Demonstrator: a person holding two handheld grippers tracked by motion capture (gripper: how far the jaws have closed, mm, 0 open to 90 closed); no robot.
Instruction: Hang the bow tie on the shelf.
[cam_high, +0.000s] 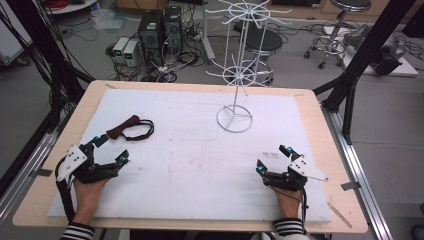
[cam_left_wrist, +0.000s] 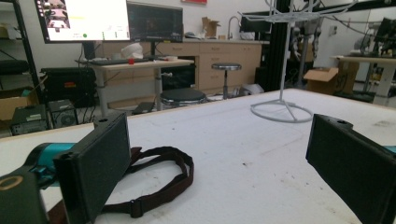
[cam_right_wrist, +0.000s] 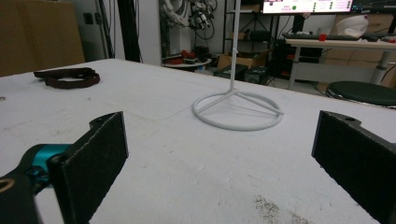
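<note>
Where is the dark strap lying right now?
In the high view, the dark strap lies on the white mat at its left side, just ahead of the open left gripper and well left of the white wire rack.

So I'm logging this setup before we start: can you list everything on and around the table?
strap: 1, dark brown, looped, far left of table, just ahead of the left gripper
wire rack: 1, white, ring base on table, far centre
foam sheet: 1, white, covers table
table: 1, light wood
stools: 2, black seats, floor beyond table
left hand-held gripper: 1, black, open, near left
right hand-held gripper: 1, black, open, near right
</note>
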